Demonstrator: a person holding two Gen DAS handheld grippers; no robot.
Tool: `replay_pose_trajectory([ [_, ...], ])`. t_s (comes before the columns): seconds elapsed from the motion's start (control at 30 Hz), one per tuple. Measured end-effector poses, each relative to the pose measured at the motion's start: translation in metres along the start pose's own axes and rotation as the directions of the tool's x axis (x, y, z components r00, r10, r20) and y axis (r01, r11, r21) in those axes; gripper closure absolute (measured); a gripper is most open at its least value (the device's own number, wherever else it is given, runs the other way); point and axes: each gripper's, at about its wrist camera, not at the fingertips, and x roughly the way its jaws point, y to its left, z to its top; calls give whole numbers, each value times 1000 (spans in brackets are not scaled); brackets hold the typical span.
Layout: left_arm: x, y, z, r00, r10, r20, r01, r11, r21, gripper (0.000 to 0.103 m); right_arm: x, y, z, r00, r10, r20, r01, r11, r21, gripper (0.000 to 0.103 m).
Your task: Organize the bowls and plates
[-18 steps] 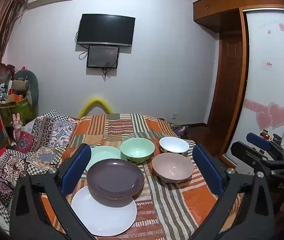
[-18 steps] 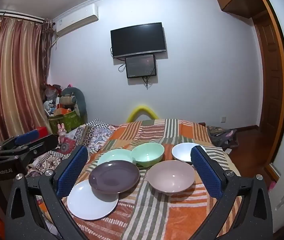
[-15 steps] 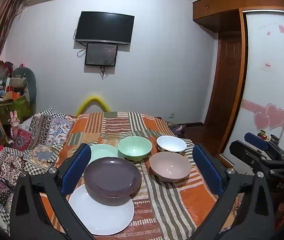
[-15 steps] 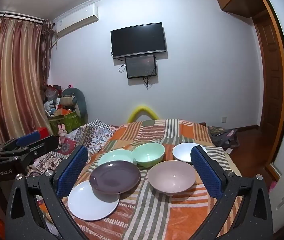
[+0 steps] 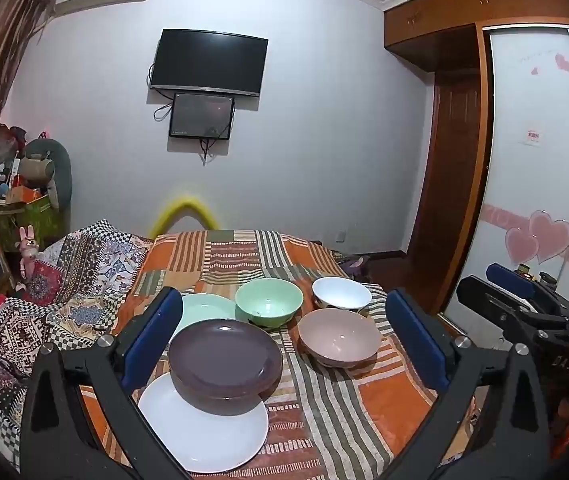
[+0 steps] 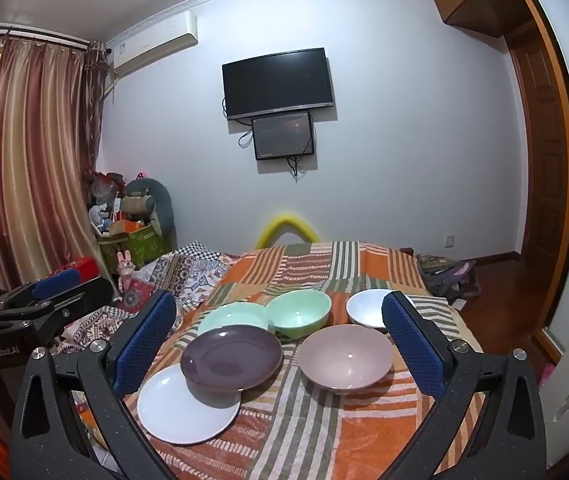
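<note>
Nothing has shifted; purple plate [image 5: 224, 354] overlaps white plate's [image 5: 204, 436] edge.

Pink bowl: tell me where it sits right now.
In both wrist views the pink bowl sits right of the purple plate, on the striped bedspread, just in front of the white bowl.

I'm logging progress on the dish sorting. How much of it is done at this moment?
Almost none. The purple plate already overlaps the white plate, with the green plate apart behind them. Nothing is in hand: the left hand-held gripper and right hand-held gripper are both open and empty. Left to do: the green bowl, white bowl and pink bowl all stand separate, unstacked.
</note>
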Motion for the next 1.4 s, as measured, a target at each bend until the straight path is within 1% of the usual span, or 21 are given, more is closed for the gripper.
replay_pose_trajectory([
  [1.4,-3,1,0,1000,-1,-16,1,1000,5,0,0,-2,-3,1000,-3,-2,3,1000,7,0],
])
